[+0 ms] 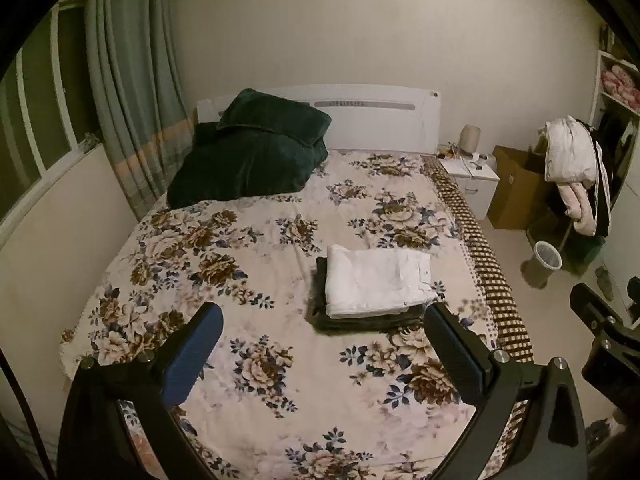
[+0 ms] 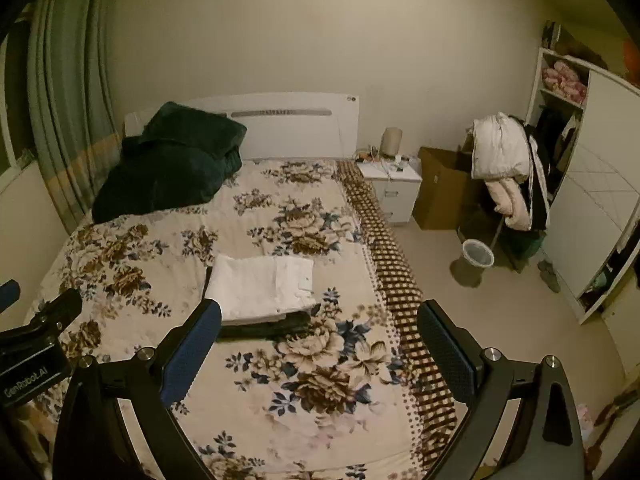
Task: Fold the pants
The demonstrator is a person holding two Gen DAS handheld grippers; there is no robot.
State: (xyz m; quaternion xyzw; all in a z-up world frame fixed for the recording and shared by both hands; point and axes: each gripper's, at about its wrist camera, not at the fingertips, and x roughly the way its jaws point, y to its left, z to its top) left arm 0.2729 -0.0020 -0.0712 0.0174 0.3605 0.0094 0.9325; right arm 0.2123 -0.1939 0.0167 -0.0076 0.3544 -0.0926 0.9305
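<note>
Folded white pants lie on top of a folded dark garment on the flowered bed cover, toward its right side. They also show in the right wrist view, with the dark garment under them. My left gripper is open and empty, held above the bed short of the stack. My right gripper is open and empty, above the bed's right part, just right of the stack. The right gripper's body shows at the left wrist view's right edge.
A dark green blanket and pillow sit at the head of the bed. A white nightstand, a cardboard box, a chair with clothes and a waste bin stand right of the bed. A wardrobe is at far right.
</note>
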